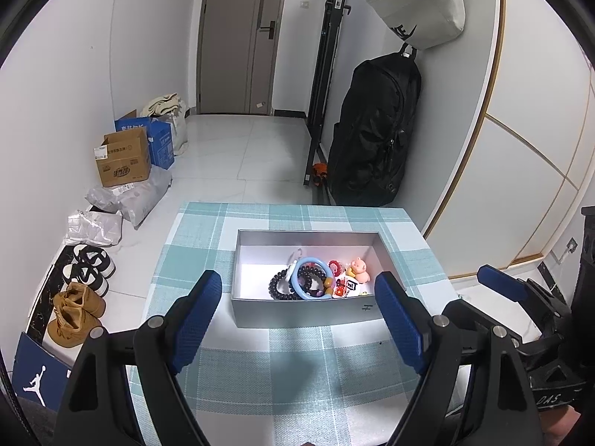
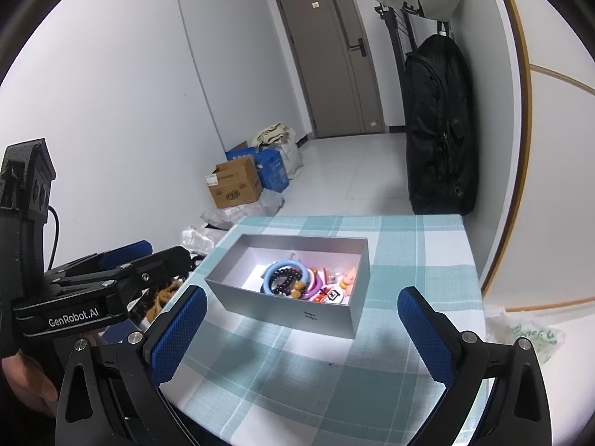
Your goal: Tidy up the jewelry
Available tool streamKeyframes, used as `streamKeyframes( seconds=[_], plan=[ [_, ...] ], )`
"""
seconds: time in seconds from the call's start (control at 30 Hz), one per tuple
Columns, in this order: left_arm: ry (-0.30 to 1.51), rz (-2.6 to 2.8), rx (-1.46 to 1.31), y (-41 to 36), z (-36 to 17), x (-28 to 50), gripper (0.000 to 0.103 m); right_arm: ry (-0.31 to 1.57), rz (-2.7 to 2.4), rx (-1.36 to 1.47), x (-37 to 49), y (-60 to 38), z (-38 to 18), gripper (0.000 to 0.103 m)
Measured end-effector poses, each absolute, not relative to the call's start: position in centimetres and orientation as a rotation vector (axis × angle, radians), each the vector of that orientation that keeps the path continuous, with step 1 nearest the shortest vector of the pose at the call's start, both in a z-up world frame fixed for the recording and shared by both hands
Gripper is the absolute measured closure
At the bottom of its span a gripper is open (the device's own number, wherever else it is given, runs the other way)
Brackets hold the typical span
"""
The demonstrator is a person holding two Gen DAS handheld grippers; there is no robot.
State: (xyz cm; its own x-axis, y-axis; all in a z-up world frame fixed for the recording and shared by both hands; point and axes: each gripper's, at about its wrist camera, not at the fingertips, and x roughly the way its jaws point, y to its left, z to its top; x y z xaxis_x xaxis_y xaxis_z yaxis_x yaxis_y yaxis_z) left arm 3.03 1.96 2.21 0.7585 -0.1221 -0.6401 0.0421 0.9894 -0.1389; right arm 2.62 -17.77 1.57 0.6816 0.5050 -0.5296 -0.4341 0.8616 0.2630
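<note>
A black backpack [image 1: 375, 126] hangs at one o'clock; cardboard boxes [image 1: 124, 158] sit at ten, shoes [image 1: 80, 297] at eight.

An open grey rectangular box [image 1: 308, 312] sits on the teal checked tablecloth [image 1: 260, 364]. Inside the box, beaded bracelets [image 1: 293, 284] lie left of a small pig figurine [image 1: 359, 268].

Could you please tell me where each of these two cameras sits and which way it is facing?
Left wrist: rides the left gripper, looks forward and down at the silver box on the checked tablecloth; its open blue fingers show, with the right gripper at the right edge.
Right wrist: rides the right gripper, sees the box from its right; open fingers and the left gripper show.
Shared: box, bracelets, door, black backpack.
</note>
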Motion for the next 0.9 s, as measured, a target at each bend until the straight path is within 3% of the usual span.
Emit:
streamKeyframes(
  seconds=[0.9],
  plan=[
    [0.710, -0.087, -0.113, 2.05, 2.46, 3.00, 0.022, 0.615, 0.556, 0.120, 2.39, -17.62, 1.82, 0.000]
  ],
)
